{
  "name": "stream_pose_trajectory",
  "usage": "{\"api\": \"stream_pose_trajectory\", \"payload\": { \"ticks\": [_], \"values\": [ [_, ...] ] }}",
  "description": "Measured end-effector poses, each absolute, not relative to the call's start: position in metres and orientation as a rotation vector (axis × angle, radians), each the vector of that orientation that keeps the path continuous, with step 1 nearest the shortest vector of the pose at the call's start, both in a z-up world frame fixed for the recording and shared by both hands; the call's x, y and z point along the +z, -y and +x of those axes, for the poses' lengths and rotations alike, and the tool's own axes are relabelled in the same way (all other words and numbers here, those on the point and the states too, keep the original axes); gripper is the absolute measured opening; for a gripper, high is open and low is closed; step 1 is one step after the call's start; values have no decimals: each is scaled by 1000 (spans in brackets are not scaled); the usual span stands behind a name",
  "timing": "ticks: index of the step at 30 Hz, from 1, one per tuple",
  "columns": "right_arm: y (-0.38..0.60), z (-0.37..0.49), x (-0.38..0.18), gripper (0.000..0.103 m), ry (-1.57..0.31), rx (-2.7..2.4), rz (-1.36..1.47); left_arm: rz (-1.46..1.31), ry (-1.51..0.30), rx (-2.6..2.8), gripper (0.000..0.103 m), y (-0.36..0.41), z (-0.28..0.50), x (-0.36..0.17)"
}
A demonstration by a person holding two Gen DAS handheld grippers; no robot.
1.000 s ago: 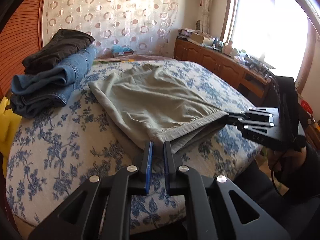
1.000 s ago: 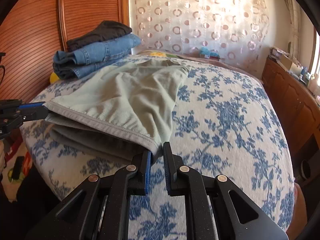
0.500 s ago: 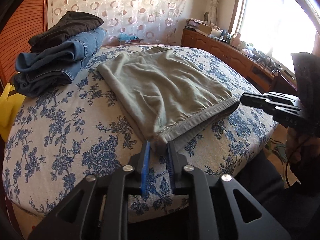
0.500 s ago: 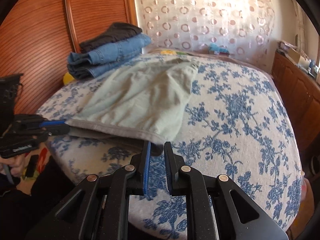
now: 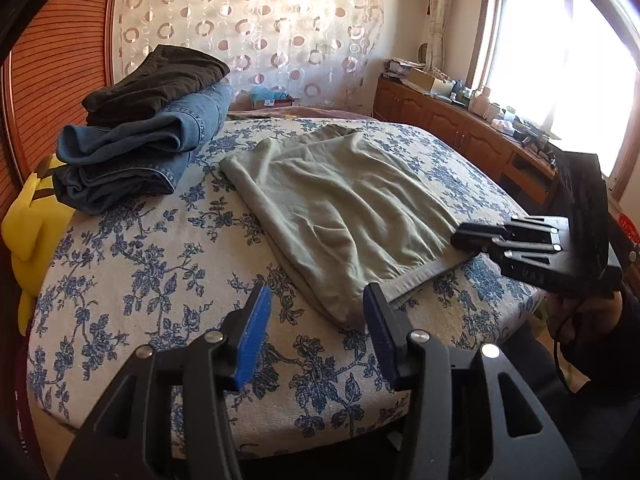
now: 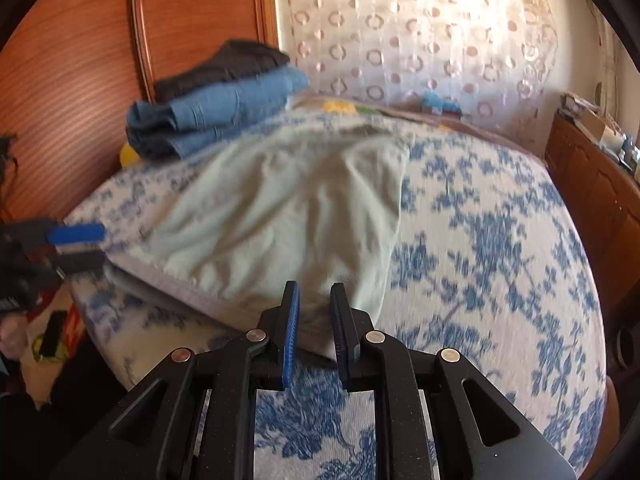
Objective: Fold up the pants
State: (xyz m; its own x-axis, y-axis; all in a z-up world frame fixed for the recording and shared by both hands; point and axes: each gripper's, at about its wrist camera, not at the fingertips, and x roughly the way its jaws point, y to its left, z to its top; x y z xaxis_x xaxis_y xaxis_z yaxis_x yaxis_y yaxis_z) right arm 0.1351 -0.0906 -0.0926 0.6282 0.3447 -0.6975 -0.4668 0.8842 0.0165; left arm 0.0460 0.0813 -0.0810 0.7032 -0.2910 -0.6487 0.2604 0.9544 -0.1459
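jeans [image 5: 136, 148] under dark garment [image 5: 160, 76] | floral bedcover [image 5: 140, 264] | dotted curtain [image 5: 248, 20]

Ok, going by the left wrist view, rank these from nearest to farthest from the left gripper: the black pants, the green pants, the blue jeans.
From the left gripper:
1. Green pants, near corner lying right ahead between its jaws, on the bed.
2. Blue jeans, folded, farther back on the left.
3. Black pants, stacked on top of the jeans, farthest back toward the headboard.

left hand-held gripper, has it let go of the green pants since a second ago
Yes. The left hand-held gripper has just been opening; its fingers now stand apart, off the hem of the green pants, which lie flat on the bed.
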Motion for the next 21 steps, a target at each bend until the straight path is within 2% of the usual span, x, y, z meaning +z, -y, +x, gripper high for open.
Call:
{"api": "stream_pose_trajectory", "payload": {
  "ticks": [3, 13, 15, 17, 21],
  "values": [
    [97, 130, -98, 16, -764, 469, -168, -61, -720, -300, 66, -85, 52, -82],
    [103, 129, -99, 21, -761, 463, -135, -37, -727, -267, 66, -85, 88, -84],
    [103, 132, -97, 30, -765, 434, -135, -29, -733, -245, 66, -85, 98, -85],
    [102, 136, -92, 31, -757, 434, -134, -30, -736, -241, 66, -87, 105, -85],
    [102, 148, -85, 38, -749, 437, -120, -23, -750, -237, 66, -86, 120, -88]
  ]
}}
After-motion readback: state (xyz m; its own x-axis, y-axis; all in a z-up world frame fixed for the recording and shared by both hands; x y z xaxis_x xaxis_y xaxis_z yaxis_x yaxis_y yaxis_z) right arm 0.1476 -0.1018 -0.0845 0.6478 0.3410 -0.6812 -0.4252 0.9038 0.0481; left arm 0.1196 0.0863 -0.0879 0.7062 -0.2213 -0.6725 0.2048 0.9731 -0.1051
